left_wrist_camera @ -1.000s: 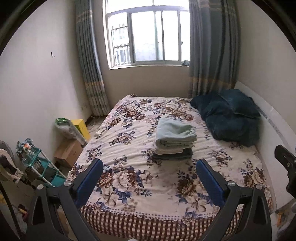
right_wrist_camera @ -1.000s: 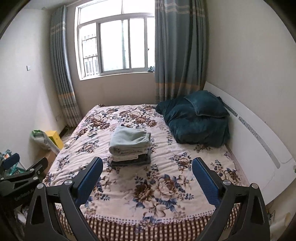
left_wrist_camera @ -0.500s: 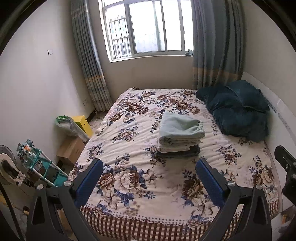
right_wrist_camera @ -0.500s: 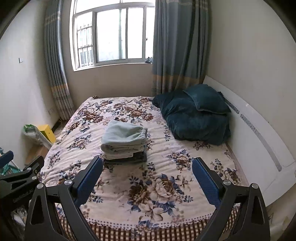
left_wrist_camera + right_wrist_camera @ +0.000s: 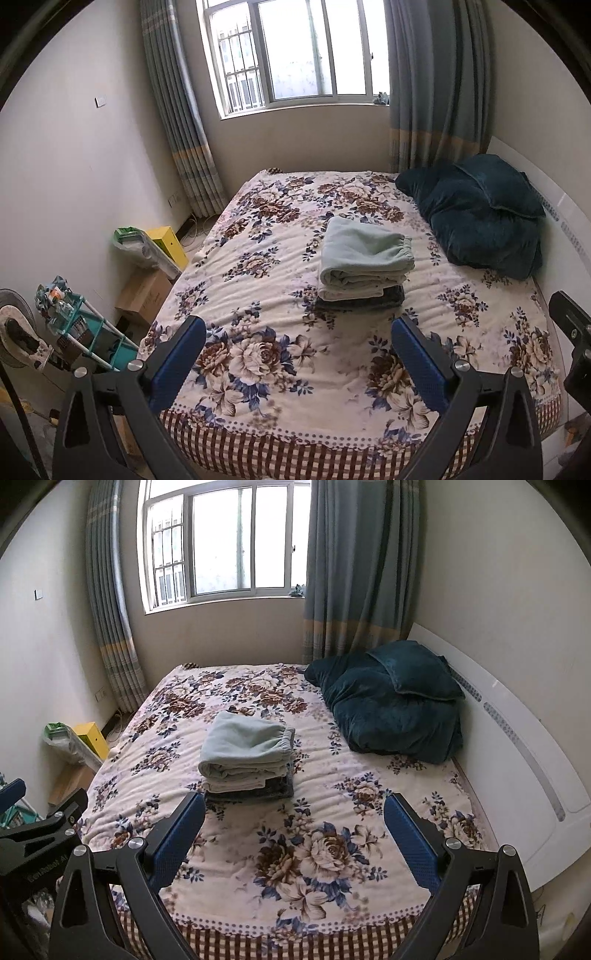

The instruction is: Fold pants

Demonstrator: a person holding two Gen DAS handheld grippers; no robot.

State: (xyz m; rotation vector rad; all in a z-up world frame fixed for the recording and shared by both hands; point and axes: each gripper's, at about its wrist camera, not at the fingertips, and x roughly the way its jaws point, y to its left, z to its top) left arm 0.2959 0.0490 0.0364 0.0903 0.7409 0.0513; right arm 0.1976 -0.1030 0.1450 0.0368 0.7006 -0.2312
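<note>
Ahead of both your grippers, the pants (image 5: 364, 254) lie folded on a stack mid-bed, beyond the fingertips. Your left gripper (image 5: 299, 360) and right gripper (image 5: 293, 834) gape wide, holding nothing. From the right, the stack sits nearer its left jaw; neither touches.

On the bed (image 5: 280, 354), three folded garments (image 5: 364, 266) are stacked in one pile; beside them one dark quilt (image 5: 391, 716) and one pillow (image 5: 413, 672) are seen. Two curtains (image 5: 354, 572) are counted beyond it.
</note>
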